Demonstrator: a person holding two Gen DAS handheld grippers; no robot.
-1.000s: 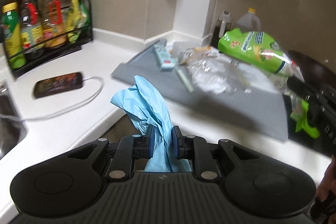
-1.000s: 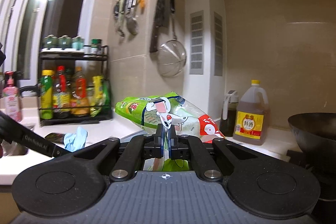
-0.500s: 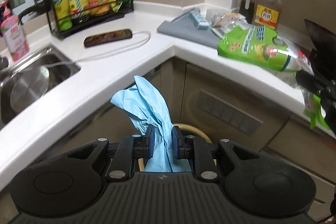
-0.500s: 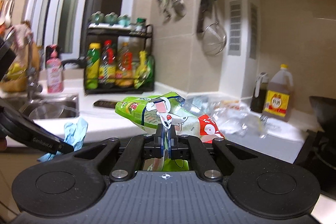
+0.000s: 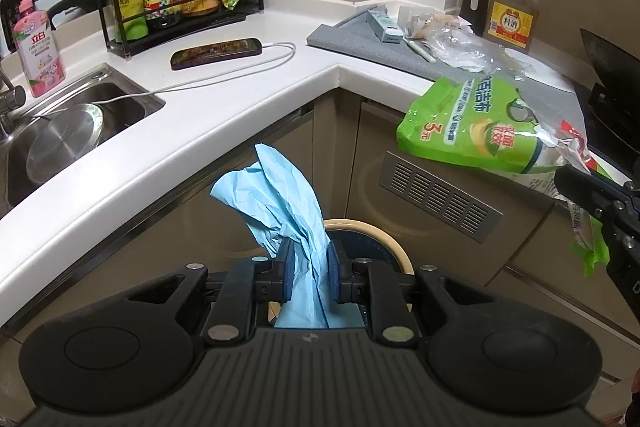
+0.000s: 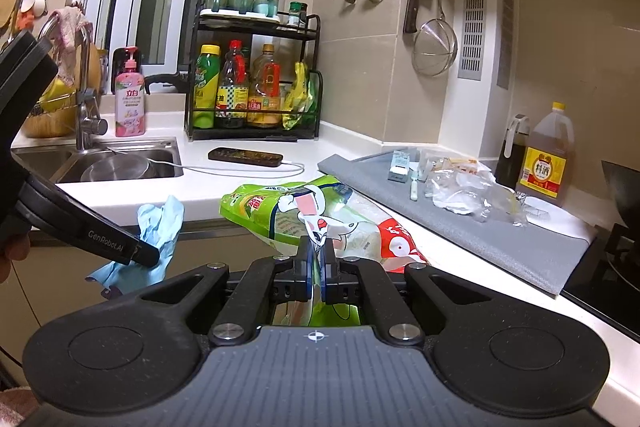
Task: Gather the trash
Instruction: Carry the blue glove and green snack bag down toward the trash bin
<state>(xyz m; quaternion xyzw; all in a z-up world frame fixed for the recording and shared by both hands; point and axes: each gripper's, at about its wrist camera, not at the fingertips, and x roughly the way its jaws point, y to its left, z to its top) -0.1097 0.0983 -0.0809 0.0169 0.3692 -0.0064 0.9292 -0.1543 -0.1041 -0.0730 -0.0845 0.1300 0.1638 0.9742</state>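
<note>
- Left gripper [image 5: 308, 269]: clamped on a crumpled blue glove [image 5: 280, 199], which stands up from between the pads; its lower end hangs below them.
- Right gripper [image 6: 317, 273]: closed tight on a thin edge of a green packet [image 6: 320, 215], whose bulk hangs forward of the pads.
- A round bin [image 5: 384, 239] with a cream rim stands on the floor at the inner corner of the bench [image 5: 224, 99], directly beyond the left gripper.
- Step in hand, as judged: dropping the held rubbish into the bin.
- Advice: bring the glove squarely over the bin mouth before releasing, since it is light and may drift or cling to a pad; open fully and clear away.
- Advice: the packet is broad beside the bin mouth; lead with its narrow end and release one item at a time so the grippers do not crowd each other.
- More rubbish lies on the grey mat [image 5: 360, 39] at two o'clock in the left view: clear wrappers [image 5: 460, 47] and a small box [image 5: 384, 25].
- Left view only: the bin, the cupboard fronts and the packet's printed face, with the right gripper at three o'clock.
- Right view only: the right pads' grip on the packet, and the glove at nine o'clock, in front of the bench edge. The bin is not visible there.
</note>
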